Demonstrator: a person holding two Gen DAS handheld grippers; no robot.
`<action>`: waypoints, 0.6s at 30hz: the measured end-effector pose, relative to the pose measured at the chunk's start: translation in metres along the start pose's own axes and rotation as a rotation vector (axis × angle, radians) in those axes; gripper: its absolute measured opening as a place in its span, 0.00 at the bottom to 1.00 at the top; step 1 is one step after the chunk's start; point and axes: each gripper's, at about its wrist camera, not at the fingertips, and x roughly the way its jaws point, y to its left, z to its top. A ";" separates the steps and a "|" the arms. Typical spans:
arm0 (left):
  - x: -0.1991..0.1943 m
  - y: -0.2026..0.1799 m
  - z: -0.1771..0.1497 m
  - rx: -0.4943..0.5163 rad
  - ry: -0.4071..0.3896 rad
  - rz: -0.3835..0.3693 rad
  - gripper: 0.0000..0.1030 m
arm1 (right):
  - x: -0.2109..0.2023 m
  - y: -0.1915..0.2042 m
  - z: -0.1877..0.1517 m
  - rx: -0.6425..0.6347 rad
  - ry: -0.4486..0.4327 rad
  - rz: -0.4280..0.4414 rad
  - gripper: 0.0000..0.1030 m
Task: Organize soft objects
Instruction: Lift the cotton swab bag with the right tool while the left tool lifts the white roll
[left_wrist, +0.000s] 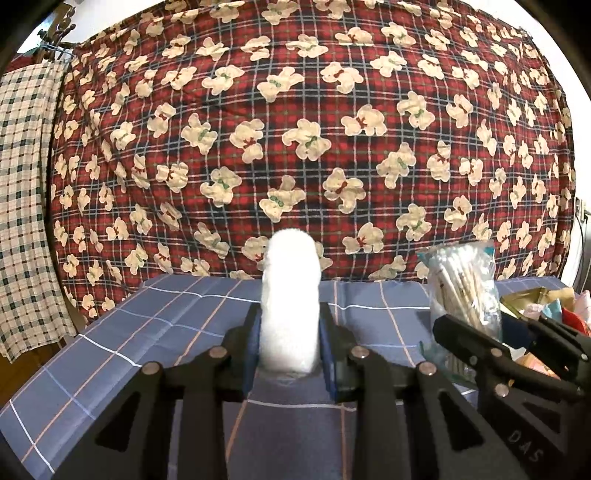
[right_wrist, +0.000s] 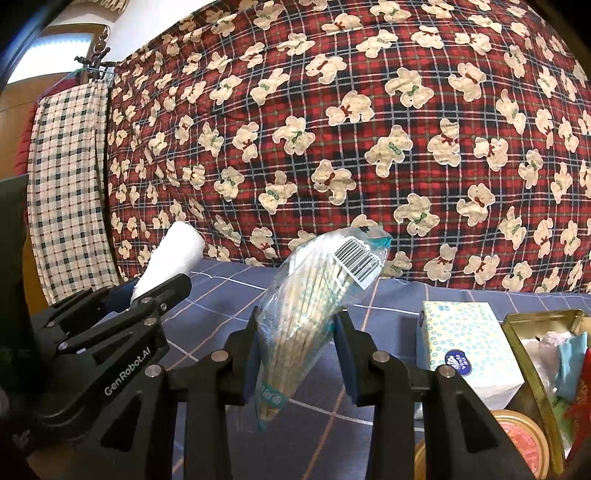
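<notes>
Seemingly midway, the left gripper (left_wrist: 290, 332) pinches a white roll (left_wrist: 290, 299) and the right gripper (right_wrist: 295, 354) clamps a bag of cotton swabs (right_wrist: 314, 295), both lifted above the blue checked cloth (left_wrist: 147, 325), neither yet stowed in the gold tin (right_wrist: 532, 325) alongside.

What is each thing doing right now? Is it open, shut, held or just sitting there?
Left gripper: shut on the white roll.
White roll: held upright, off the table.
Right gripper: shut on the swab bag.
Swab bag: held, tilted, sealed.
Tissue box: resting on the table; cannot tell if opened.
Gold tin: open, stuff inside.
</notes>
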 end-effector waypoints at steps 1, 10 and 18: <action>0.001 0.000 0.000 0.000 0.002 0.001 0.27 | -0.001 0.000 0.000 0.002 -0.003 -0.001 0.38; -0.003 0.000 0.000 -0.004 -0.012 0.005 0.27 | -0.005 -0.005 0.000 0.003 -0.023 -0.016 0.38; 0.001 0.000 0.000 -0.021 0.013 -0.008 0.27 | -0.007 -0.008 0.001 0.019 -0.032 -0.016 0.38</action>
